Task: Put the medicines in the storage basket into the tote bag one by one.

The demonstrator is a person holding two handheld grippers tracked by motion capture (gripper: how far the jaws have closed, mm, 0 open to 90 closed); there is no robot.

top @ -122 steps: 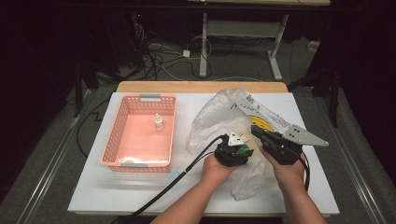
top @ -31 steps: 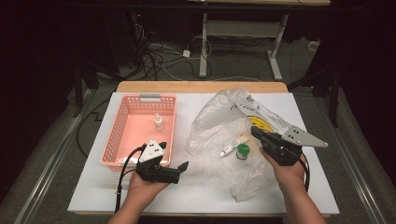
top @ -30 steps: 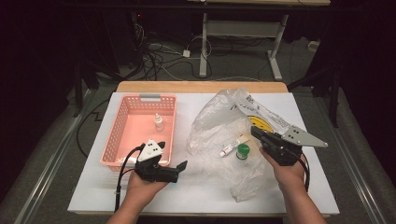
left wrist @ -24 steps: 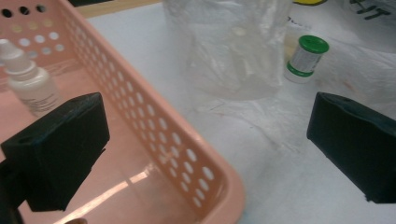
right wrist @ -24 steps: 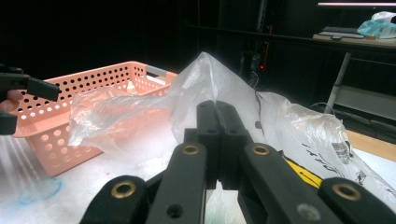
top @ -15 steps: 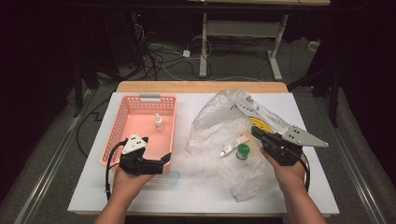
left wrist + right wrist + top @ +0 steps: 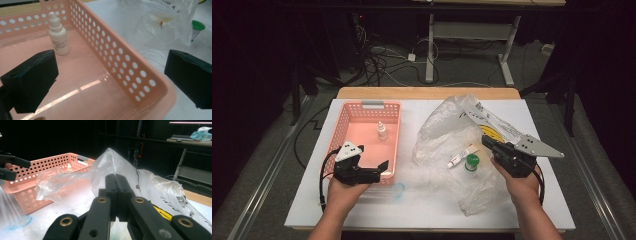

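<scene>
A pink perforated basket (image 7: 362, 111) stands on the left of the white table, with a small white dropper bottle (image 7: 382, 131) (image 7: 58, 37) upright in it. My left gripper (image 7: 381, 170) (image 7: 111, 60) is open, its jaws straddling the basket's near right wall (image 7: 125, 62) with nothing between them but the wall. A crumpled clear plastic bag (image 7: 447, 130) (image 7: 112, 162) lies in the middle, and on it are a green-capped vial (image 7: 471, 162) (image 7: 197, 27) and a white tube (image 7: 459, 157). My right gripper (image 7: 486, 141) (image 7: 116, 178) is shut at the bag's right edge, pinching the film.
A small clear piece with a bluish rim (image 7: 397, 190) (image 7: 20, 222) lies on the table just in front of the basket. Yellow printed packaging (image 7: 492, 131) sits under the bag's far right. Cables and desk legs stand on the floor beyond the table's far edge.
My left gripper left the bag and went left to the basket's near right corner. The bluish clear piece now lies uncovered where its jaws were a second ago. The right gripper has stayed put.
</scene>
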